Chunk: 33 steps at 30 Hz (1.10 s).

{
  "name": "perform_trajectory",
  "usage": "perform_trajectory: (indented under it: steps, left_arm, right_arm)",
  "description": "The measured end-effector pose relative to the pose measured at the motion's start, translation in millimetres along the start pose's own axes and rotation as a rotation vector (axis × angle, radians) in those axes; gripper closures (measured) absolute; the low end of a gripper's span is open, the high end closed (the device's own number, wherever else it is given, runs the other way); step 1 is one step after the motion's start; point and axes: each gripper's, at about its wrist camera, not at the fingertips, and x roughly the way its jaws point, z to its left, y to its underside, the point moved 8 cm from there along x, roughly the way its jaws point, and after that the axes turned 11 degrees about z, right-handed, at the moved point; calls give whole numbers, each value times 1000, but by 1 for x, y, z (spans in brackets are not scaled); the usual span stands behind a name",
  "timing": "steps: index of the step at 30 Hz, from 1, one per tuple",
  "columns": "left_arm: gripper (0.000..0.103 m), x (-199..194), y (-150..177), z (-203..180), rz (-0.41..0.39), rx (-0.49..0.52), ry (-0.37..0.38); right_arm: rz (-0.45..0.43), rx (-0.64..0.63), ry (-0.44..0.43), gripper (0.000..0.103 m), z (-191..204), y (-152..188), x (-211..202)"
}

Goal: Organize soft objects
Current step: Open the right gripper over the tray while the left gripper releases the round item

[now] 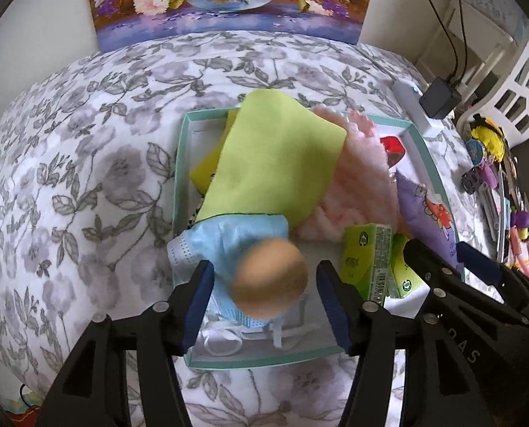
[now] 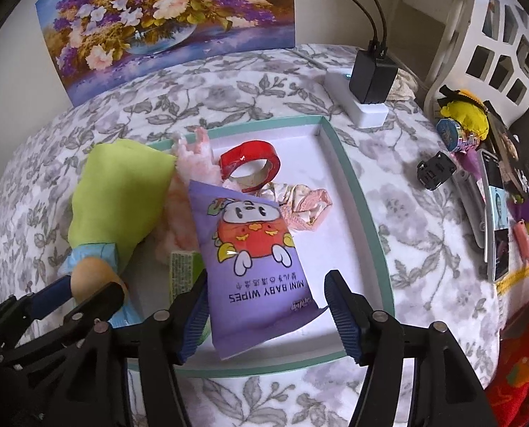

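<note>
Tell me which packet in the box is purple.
The baby wipes packet between the right gripper's open fingers; the tissue packs beside it are green.

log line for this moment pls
left gripper: open over tan ball | right gripper: open around wipes pack | both in box

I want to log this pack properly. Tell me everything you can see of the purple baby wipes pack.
The wipes pack is a soft, glossy purple pouch printed with a red cartoon character and "MINI BABY WIPES". It lies tilted in the teal-rimmed box, leaning over the green tissue pack, its top near the red tape roll. Its lower end sits between the right claw's open fingers, not pinched.
</note>
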Motion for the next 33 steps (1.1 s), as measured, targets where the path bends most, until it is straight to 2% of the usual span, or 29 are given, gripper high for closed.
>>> perform_trajectory:
  steps: [4,8,17,19,20,21,27,33]
  left_arm:
    - [41,-5,0,3,-6,-17,34]
    - [41,-12,1,8,-14,-29,26]
    - [40,-24,3,27,-32,-68,-7]
    - [32,-27,4,32,-34,-75,-20]
    - [17,-28,4,35,-36,-79,-22]
    - [14,-29,4,38,-38,-85,-23]
    - [14,-38,8,59,-53,-130,-22]
    - [11,-36,17,86,-38,-170,-41]
  right_arm:
    - [5,-6,-8,33,2,1,0]
    - [-4,-13,3,28,3,1,-5]
    - [-12,-20,-5,28,10,5,-15]
    - [-15,-25,-6,26,12,7,-17]
    - [-16,-27,-7,24,13,8,-18]
    - [-17,-31,-7,23,15,9,-19]
    - [-29,-69,13,8,25,15,-22]
    - [-25,-71,-2,0,32,24,-22]
